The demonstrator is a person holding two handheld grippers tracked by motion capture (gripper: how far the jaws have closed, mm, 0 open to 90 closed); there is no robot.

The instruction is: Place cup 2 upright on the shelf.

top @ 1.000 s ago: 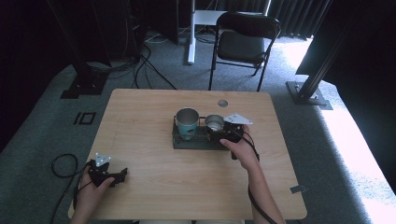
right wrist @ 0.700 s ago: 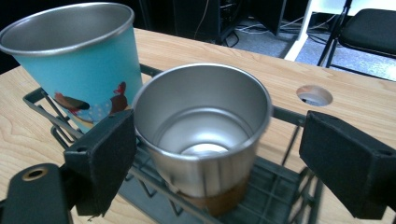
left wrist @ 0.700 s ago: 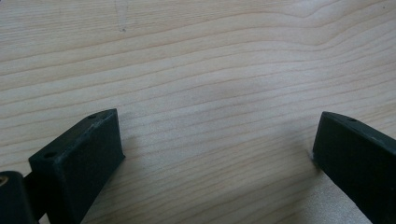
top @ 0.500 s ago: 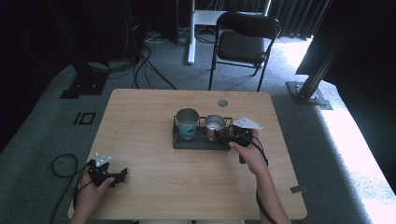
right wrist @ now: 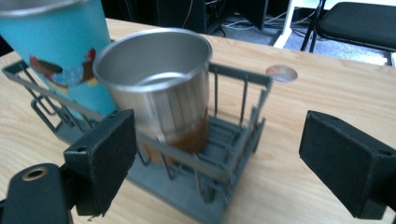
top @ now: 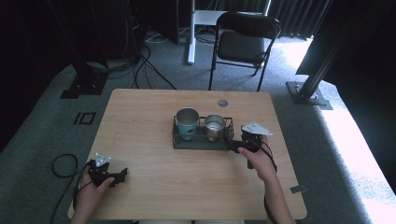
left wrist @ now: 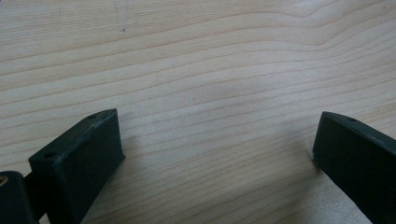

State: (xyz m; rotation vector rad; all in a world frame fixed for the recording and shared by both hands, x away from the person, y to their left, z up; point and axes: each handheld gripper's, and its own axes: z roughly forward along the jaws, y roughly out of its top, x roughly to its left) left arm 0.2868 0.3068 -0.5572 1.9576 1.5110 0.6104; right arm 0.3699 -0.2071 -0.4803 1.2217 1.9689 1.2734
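A dark wire rack (top: pixel 180 140) stands at the table's middle and holds two cups. The teal cup (top: pixel 187 122) is in its left end, the steel cup (top: pixel 215 125) in its right end. My right gripper (top: pixel 232 145) is open just off the rack's right end, jaws pointing at it. In the right gripper view the steel cup (right wrist: pixel 159 88) stands upright inside the rack (right wrist: pixel 243 140), ahead of the wide-apart jaws of that gripper (right wrist: pixel 217 140), with the teal cup (right wrist: pixel 60 56) behind it. My left gripper (top: pixel 122 176) rests open near the front left corner, and its own view has that gripper (left wrist: pixel 215 140) over bare wood.
The wooden table (top: pixel 154 107) has a round cable grommet (top: pixel 222 103) behind the rack. A black folding chair (top: pixel 245 42) stands beyond the far edge, and cables lie on the grey carpet at the left.
My right gripper has drawn back to the right, away from the steel cup and off the rack's end. The left gripper has stayed put.
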